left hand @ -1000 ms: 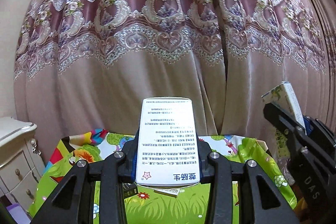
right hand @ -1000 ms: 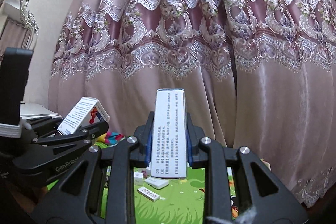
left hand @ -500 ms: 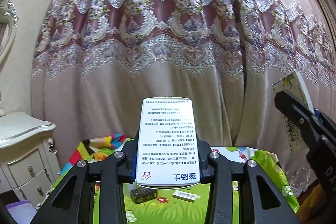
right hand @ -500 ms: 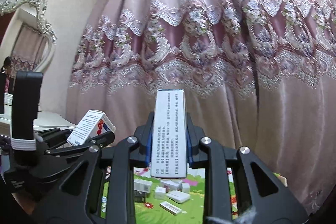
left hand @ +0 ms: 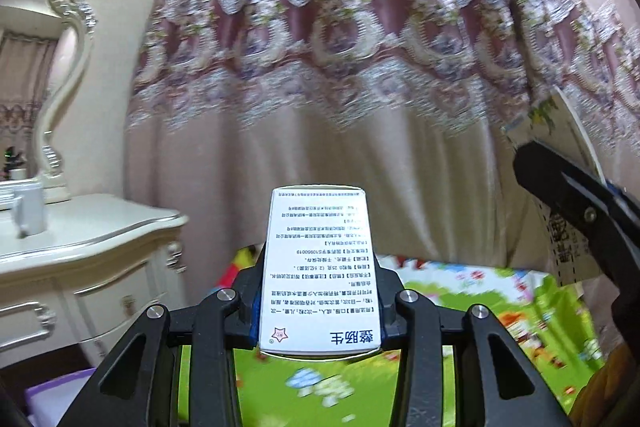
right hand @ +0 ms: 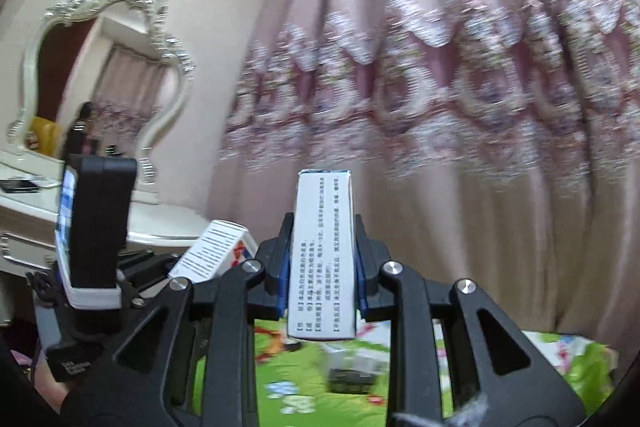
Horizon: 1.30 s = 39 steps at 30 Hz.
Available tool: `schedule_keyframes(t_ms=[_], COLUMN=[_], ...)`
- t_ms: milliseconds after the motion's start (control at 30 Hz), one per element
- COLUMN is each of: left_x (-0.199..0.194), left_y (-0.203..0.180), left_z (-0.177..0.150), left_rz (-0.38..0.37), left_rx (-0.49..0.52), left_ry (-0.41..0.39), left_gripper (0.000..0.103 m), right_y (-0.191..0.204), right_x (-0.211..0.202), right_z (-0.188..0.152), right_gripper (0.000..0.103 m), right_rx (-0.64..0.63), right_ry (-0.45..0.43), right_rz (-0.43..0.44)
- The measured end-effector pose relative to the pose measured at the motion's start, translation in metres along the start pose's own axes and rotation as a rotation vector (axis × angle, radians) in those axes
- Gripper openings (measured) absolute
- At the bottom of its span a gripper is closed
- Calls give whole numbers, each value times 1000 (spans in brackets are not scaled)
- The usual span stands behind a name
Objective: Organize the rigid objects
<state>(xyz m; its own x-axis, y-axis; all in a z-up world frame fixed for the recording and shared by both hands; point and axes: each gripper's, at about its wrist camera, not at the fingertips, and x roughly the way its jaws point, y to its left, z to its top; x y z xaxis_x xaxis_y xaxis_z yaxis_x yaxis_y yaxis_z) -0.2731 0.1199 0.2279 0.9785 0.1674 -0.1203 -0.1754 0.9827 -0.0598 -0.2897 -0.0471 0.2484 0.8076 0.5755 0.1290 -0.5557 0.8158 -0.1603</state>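
Note:
My left gripper [left hand: 318,291] is shut on a white medicine box [left hand: 318,267] with printed text, held upright in the air. My right gripper [right hand: 322,263] is shut on a narrower white box [right hand: 323,251] with a blue top, also held up. In the left wrist view the right gripper [left hand: 576,195] and its box [left hand: 560,135] show at the right edge. In the right wrist view the left gripper [right hand: 152,267] and its box [right hand: 212,253] show at the lower left. Blurred small boxes [right hand: 352,371] lie on the green cartoon-print table cover [right hand: 304,399] below.
A pink embroidered curtain [left hand: 360,67] hangs behind the table. A white dresser [left hand: 80,235] with an ornate mirror [right hand: 100,67] and a white mug [left hand: 28,207] stands to the left. A purple bin [left hand: 44,399] sits low at the left.
Both grippers have swung to the left and tilted up with their boxes still held. The dresser and mirror have come into view, and the table has dropped lower.

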Motion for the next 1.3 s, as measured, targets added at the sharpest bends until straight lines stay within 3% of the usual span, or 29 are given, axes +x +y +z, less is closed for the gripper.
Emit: schedule_keyframes(t_ms=[167, 233, 400, 500, 633, 767, 800, 867, 900, 967, 1000, 1133, 1300], left_x=[0, 4, 3, 6, 5, 7, 8, 14, 17, 16, 15, 18, 39], left_y=[65, 95, 159, 193, 222, 239, 242, 248, 251, 253, 256, 255, 209], left_z=[-27, -44, -84, -108, -134, -158, -162, -174, -180, -185, -187, -192, -182], left_rz=[134, 183, 323, 395, 446, 478, 475, 497, 528, 555, 547, 503, 417], left_rx=[-54, -99, -191, -233, -273, -309, -318, -321, -309, -306, -330, -451, -408], left_ry=[172, 267, 419, 512, 580, 643, 657, 719, 750, 753, 753, 758, 732], left_gripper=[41, 41, 41, 41, 41, 41, 45, 75, 93, 94, 94, 94, 94], right_y=[39, 57, 107, 140, 172, 195, 202, 213, 215, 210, 202, 146, 49], right_x=[31, 50, 96, 128, 145, 147, 147, 144, 143, 138, 136, 136, 134], right_z=[-16, -27, -66, -100, -139, -161, -166, -173, -177, -179, -179, -185, -212], right_gripper=[28, 28, 28, 28, 28, 28, 29, 31, 40, 57, 60, 65, 71], right_rx=[44, 49, 64, 83, 83, 54, 38, 16, -15, -37, -21, 109, 273], right_ry=[108, 194, 398, 568, 702, 757, 772, 795, 802, 796, 787, 790, 870], right_rz=[186, 268, 422, 510, 562, 615, 650, 702, 699, 662, 652, 574, 349])
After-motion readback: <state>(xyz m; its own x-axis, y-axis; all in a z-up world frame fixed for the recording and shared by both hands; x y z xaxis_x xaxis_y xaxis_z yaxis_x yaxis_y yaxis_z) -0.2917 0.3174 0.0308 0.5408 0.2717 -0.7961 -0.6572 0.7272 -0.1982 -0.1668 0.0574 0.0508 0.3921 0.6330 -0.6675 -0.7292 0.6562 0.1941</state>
